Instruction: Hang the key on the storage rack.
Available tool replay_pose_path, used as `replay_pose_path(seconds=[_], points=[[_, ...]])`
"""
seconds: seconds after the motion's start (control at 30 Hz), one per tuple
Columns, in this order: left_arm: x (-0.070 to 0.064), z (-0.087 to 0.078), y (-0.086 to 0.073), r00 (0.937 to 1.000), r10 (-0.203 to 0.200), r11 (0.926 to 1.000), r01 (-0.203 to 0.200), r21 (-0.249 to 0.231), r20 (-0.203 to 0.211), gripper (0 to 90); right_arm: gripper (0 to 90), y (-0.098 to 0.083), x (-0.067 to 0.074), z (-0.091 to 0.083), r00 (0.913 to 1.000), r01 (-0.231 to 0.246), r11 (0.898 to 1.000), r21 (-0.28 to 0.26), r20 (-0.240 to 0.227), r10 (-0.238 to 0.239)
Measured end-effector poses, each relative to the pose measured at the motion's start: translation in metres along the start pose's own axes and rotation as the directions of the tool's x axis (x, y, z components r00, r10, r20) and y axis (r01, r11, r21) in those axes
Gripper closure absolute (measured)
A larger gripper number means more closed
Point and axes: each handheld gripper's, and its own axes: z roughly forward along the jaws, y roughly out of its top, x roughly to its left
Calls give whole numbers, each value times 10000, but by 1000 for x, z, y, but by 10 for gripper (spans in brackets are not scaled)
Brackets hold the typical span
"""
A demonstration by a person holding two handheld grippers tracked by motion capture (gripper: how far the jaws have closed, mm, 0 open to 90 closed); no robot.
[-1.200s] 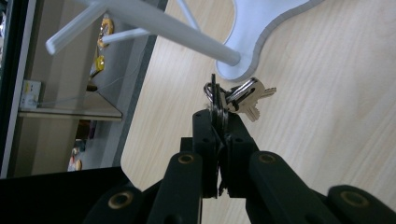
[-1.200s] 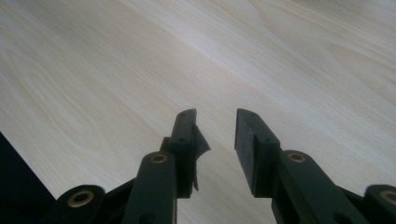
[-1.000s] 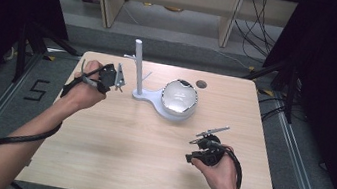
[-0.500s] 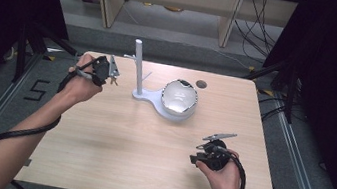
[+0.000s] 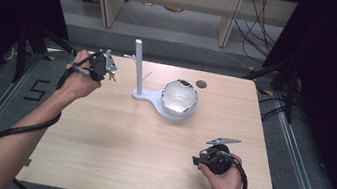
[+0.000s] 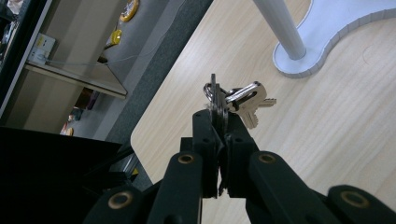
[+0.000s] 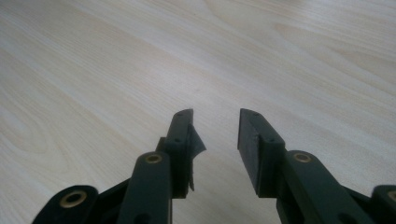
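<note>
1. I am holding the bunch of keys (image 6: 236,100) by its ring, clamped between the closed jaws of my left gripper (image 6: 218,122). The keys are hanging clear of the table (image 5: 114,137), fanning out beyond the jaw tips; no key is touching the wood.

2. I am keeping the keys over the far left part of the table, near the white stand (image 5: 142,93), which is sitting just to the right of them in the high view. The keys are not touching the stand.

3. The upright post (image 5: 138,64) of the stand is carrying a small side peg (image 5: 130,57). In my judgement, the pick-up is complete and the placing is remaining: nothing is hanging on the peg yet.

4. The stand's base is also carrying a white bowl (image 5: 180,97) beside the post. I am keeping the keys well apart from it, and I cannot tell whether anything is lying inside.

5. My right gripper (image 7: 215,122) is idling low over bare wood at the near right of the table, well apart from the stand. Its jaws are standing partly apart with nothing between them.

6. Remaining work, as I judge it: carrying the ring across to the stand and releasing it there.
</note>
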Motion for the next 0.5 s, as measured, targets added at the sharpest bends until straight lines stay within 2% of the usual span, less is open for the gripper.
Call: replay_pose_path(seconds=[0.13,0.2,0.23,0.27,0.3,0.37,0.5], points=[[3,1,0,10000,-6,10000,6,34,-73,854,660,-5,-1,2,10000,-71,9998,-189,47,72],[5,3,1,9999,-90,9999,90,57,-79,854,658,-9,-2,3,9999,-139,9998,-172,8,139],[6,3,1,9999,-91,10000,91,37,-77,854,658,-9,-3,2,9999,-103,9999,17,-42,103],[6,3,1,9999,-91,10000,91,37,-77,853,658,-11,-4,4,10000,1,9996,-279,27,-1],[6,3,2,9999,-74,10000,75,36,-152,854,658,-12,-3,4,9997,-254,9995,-187,-32,253],[8,4,3,9996,-118,9999,118,-5,-239,854,658,-13,-4,4,9999,-99,9993,-357,18,100],[11,6,6,9989,-294,9995,291,-75,-355,853,657,-14,-5,4,9995,-296,9995,-150,-73,295]])
